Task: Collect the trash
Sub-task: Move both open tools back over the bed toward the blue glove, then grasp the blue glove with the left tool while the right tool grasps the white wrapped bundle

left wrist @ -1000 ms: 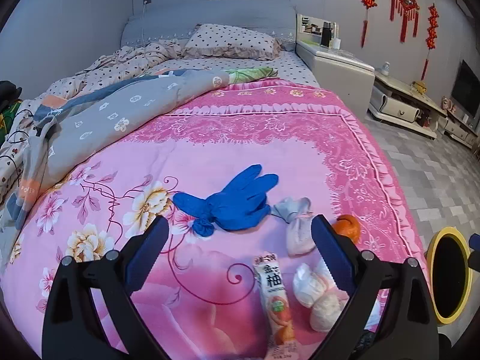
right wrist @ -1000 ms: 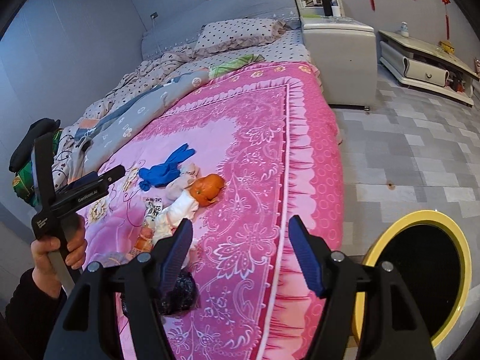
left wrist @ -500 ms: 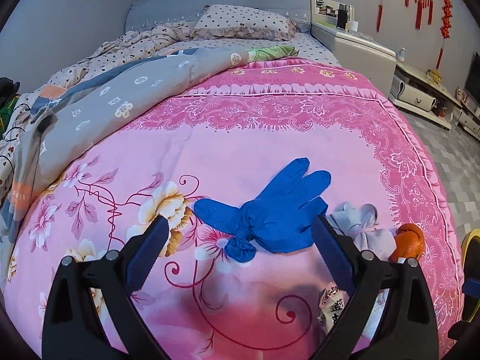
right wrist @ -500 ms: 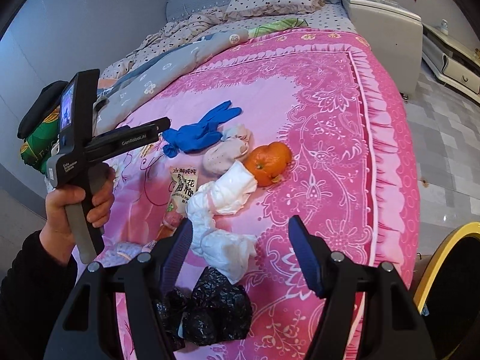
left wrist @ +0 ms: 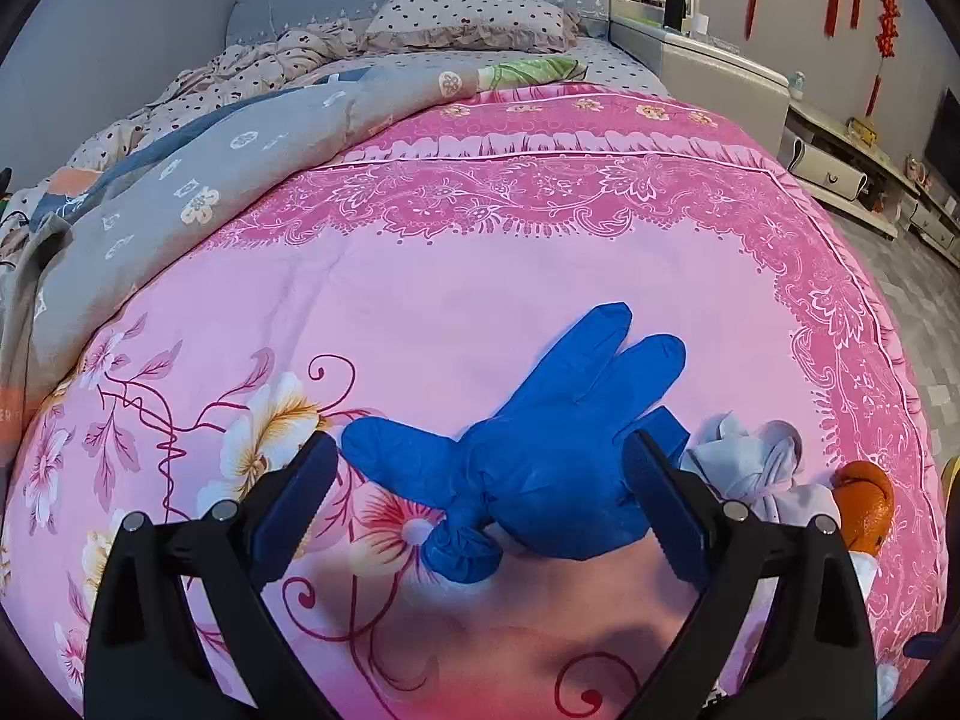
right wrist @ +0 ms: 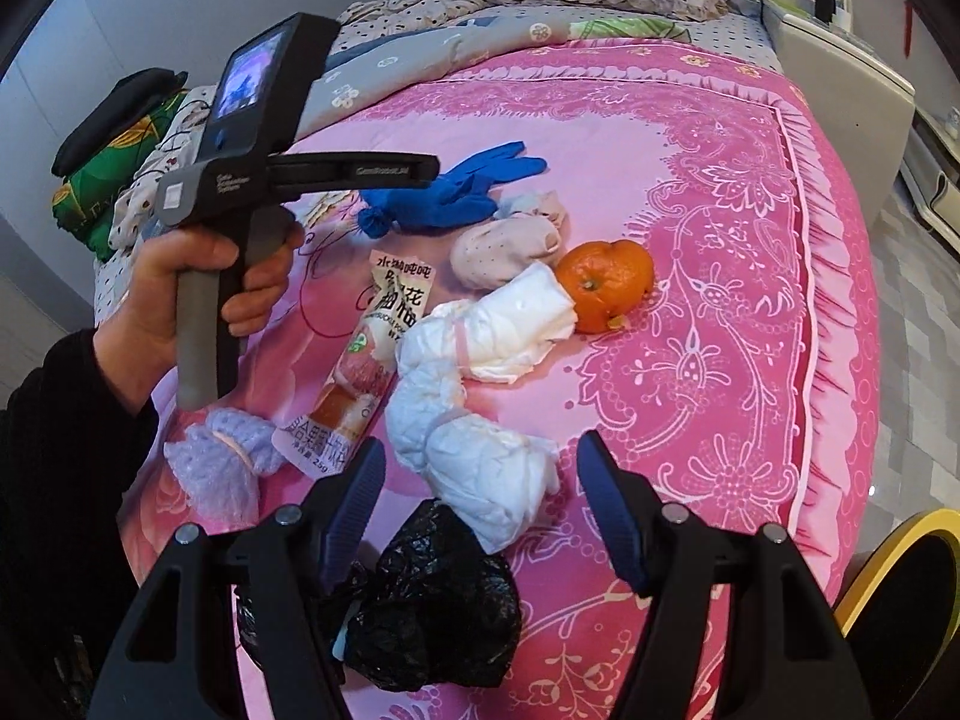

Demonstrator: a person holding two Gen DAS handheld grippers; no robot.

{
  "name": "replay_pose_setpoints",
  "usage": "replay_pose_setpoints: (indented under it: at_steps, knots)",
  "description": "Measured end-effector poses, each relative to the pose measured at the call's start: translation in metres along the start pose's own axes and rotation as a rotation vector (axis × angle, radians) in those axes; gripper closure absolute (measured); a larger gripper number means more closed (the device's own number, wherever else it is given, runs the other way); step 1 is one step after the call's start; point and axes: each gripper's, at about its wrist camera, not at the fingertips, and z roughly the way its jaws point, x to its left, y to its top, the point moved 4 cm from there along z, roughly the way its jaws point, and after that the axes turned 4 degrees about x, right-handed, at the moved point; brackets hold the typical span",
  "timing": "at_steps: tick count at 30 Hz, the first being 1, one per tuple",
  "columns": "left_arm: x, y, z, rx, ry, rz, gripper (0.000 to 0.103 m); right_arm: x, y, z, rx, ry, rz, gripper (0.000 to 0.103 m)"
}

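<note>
A blue glove (left wrist: 540, 450) lies on the pink bedspread (left wrist: 480, 276). My left gripper (left wrist: 480, 492) is open, its two fingers either side of the glove, just above it. In the right wrist view the glove (right wrist: 462, 192) lies beyond the left gripper (right wrist: 414, 171). My right gripper (right wrist: 480, 510) is open above rolled white wads (right wrist: 480, 384) and a black plastic bag (right wrist: 432, 606). An orange (right wrist: 606, 282), a snack wrapper (right wrist: 372, 360), a beige sock (right wrist: 504, 249) and a purple wad (right wrist: 222, 456) lie around them.
A yellow-rimmed bin (right wrist: 900, 600) stands on the tiled floor at the bed's right edge. A grey quilt (left wrist: 240, 168) and pillows (left wrist: 468, 18) lie at the head of the bed. A bedside cabinet (left wrist: 702, 66) stands far right.
My left gripper has moved forward and down over the blue glove, which now sits between its fingers. My right gripper has moved left over the bed, above the white wads and black bag.
</note>
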Motion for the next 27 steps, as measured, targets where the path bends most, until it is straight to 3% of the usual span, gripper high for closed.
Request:
replay_pose_setpoints:
  at_steps: [6, 12, 14, 19, 27]
  knots:
    - [-0.008, 0.002, 0.019, 0.026, 0.005, 0.03, 0.012, 0.014, -0.002, 0.012, 0.011, -0.047, -0.117, 0.04]
    - [-0.019, 0.001, 0.034, 0.055, -0.034, 0.05, 0.014, 0.015, -0.004, 0.03, 0.049, -0.055, -0.14, 0.04]
    - [-0.024, -0.002, 0.04, 0.073, -0.053, 0.07, 0.027, 0.014, -0.003, 0.035, 0.053, -0.061, -0.141, 0.044]
    - [-0.028, -0.006, 0.044, 0.072, -0.098, 0.073, 0.044, 0.012, 0.001, 0.042, 0.053, -0.044, -0.12, 0.053]
    - [-0.026, -0.005, 0.041, 0.048, -0.098, 0.043, 0.075, 0.012, 0.003, 0.042, 0.039, -0.029, -0.108, 0.068]
